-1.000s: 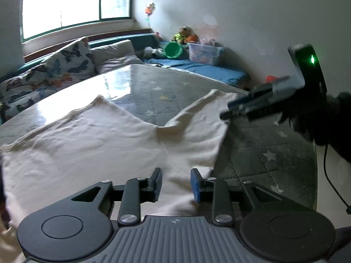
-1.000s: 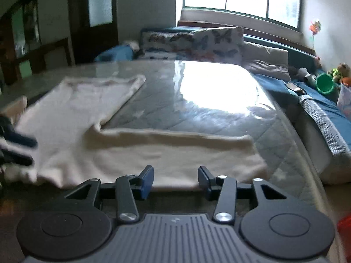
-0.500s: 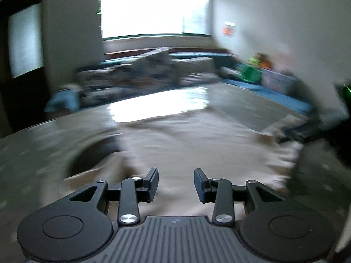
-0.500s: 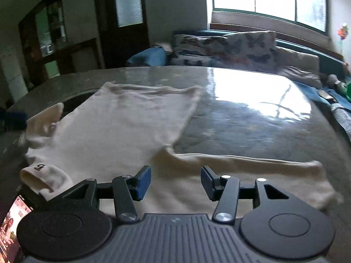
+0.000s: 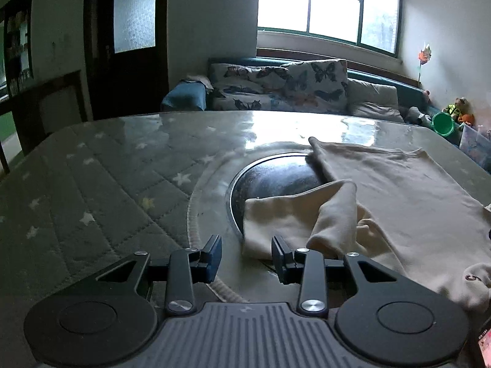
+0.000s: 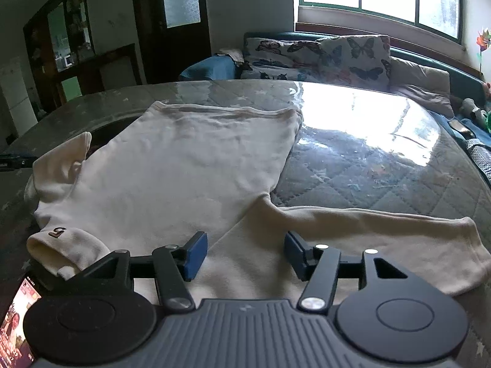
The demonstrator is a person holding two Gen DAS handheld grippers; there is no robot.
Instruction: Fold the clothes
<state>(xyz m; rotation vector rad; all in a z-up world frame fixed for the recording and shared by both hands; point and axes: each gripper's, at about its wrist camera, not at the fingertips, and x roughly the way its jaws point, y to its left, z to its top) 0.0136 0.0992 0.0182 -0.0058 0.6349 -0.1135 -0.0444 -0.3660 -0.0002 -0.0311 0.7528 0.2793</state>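
Quilted star-print table (image 5: 101, 190) carries the cream sweatshirt (image 6: 184, 165): its straight sleeve (image 6: 368, 233) runs crosswise just beyond the right gripper (image 6: 245, 254), jaws empty and opening, nearer than the left gripper (image 5: 247, 254), spread empty by the crumpled sleeve (image 5: 310, 214).

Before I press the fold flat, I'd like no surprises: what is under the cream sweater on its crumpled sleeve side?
The sweater partly covers a round dark inset in the quilted table. How far the inset runs beneath is hidden.
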